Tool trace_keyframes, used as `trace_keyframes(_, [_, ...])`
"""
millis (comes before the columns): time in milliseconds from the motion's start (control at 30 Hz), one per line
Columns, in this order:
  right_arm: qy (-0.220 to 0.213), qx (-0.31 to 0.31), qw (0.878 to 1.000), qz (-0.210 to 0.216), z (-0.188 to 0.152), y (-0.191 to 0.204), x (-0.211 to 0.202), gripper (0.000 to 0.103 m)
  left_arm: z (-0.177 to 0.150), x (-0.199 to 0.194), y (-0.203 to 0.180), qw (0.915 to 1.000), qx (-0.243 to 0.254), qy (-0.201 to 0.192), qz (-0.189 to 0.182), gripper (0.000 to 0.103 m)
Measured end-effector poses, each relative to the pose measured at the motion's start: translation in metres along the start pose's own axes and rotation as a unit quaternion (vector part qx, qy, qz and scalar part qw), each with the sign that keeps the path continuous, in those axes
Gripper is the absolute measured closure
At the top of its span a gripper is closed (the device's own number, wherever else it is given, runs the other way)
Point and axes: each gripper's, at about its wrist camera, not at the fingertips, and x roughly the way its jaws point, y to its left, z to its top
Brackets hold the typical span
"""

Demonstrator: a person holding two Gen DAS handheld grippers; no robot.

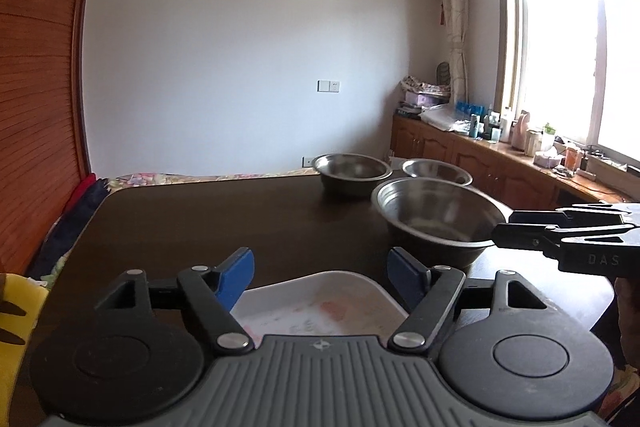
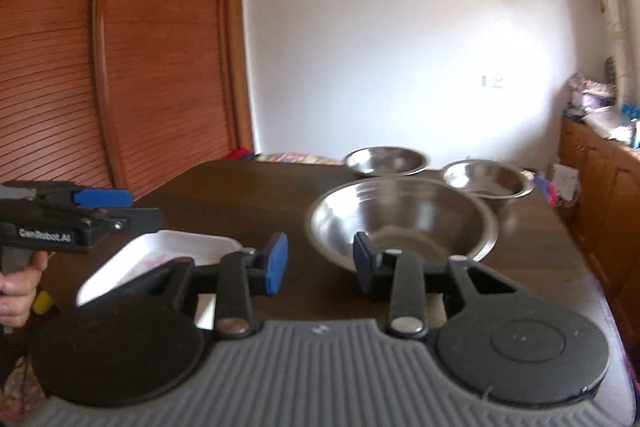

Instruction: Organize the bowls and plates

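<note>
Right wrist view shows my right hand-held gripper (image 2: pixel 320 261) spread wide, with nothing between its blue pads. Its right pad (image 2: pixel 362 261) sits at the near rim of the big shiny round steel bowl (image 2: pixel 400 217), at about 1 o'clock from the camera. I cannot tell if the pad touches the rim, because the picture is blurry.

Left wrist view shows my left hand-held gripper (image 1: pixel 320 277) spread wide too, holding nothing. It hangs over the white square plastic plate (image 1: pixel 320 303), which lies flat on the dark brown wooden tabletop (image 1: pixel 200 227) at 6 o'clock, close to me.

Two more steel bowls stand at the far edge. The middle-size steel bowl (image 1: pixel 352 171) is at 12 o'clock from the big bowl. The small steel bowl (image 1: pixel 437 173) is at 1 o'clock, just beside it.

I think the step now is to take hold of the big bowl by its rim. To do it well, I should slide one pad inside the rim and keep the other outside, then squeeze firmly. Steel is slippery, so a deep bite on the rim is better than a tiny one. I should lift it level and slowly, so it does not swing or slip out. I should also keep the left hand-held gripper out of the way, since both are close together.
</note>
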Motion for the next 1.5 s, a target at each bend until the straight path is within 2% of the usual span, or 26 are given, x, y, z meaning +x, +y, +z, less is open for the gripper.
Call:
trace_keyframes(100, [-0.009,0.004,1.000,-0.019,-0.002,-0.011,-0.004,0.061,0.001,0.003,-0.009,1.0000,0.004,-0.002,-0.004,0.003])
trace_keyframes(167, [-0.012,0.014,1.000,-0.023,-0.003,-0.019,-0.005,0.054,0.002,0.005,-0.015,1.0000,0.007,-0.003,-0.006,0.002])
trace_keyframes(500, [-0.036,0.040,0.997,-0.046,-0.003,-0.045,-0.009,0.040,0.011,0.006,-0.031,0.9996,0.024,-0.012,-0.013,0.000])
trace_keyframes(567, [-0.041,0.044,0.997,-0.052,-0.004,-0.049,-0.008,0.025,0.013,0.007,-0.033,0.9995,0.027,-0.012,-0.014,0.000])
trace_keyframes(633, [-0.050,0.053,0.996,-0.051,-0.006,-0.053,-0.009,0.016,0.015,0.009,-0.035,0.9994,0.028,-0.012,-0.014,0.000])
trace_keyframes(800, [-0.055,0.046,0.996,-0.056,-0.009,-0.058,-0.008,0.005,0.020,0.014,-0.038,0.9992,0.034,-0.011,-0.017,0.000])
trace_keyframes(833, [-0.057,0.042,0.996,-0.060,-0.009,-0.059,-0.008,0.001,0.021,0.015,-0.039,0.9992,0.035,-0.011,-0.018,0.000])
trace_keyframes(1067, [-0.058,0.016,0.994,-0.086,-0.008,-0.065,0.000,0.000,0.025,0.031,-0.041,0.9992,0.034,-0.005,-0.022,0.000])
trace_keyframes(1500, [-0.019,0.024,0.998,-0.059,0.003,-0.095,0.034,0.000,0.042,0.077,-0.050,0.9989,0.030,0.027,-0.025,0.000])
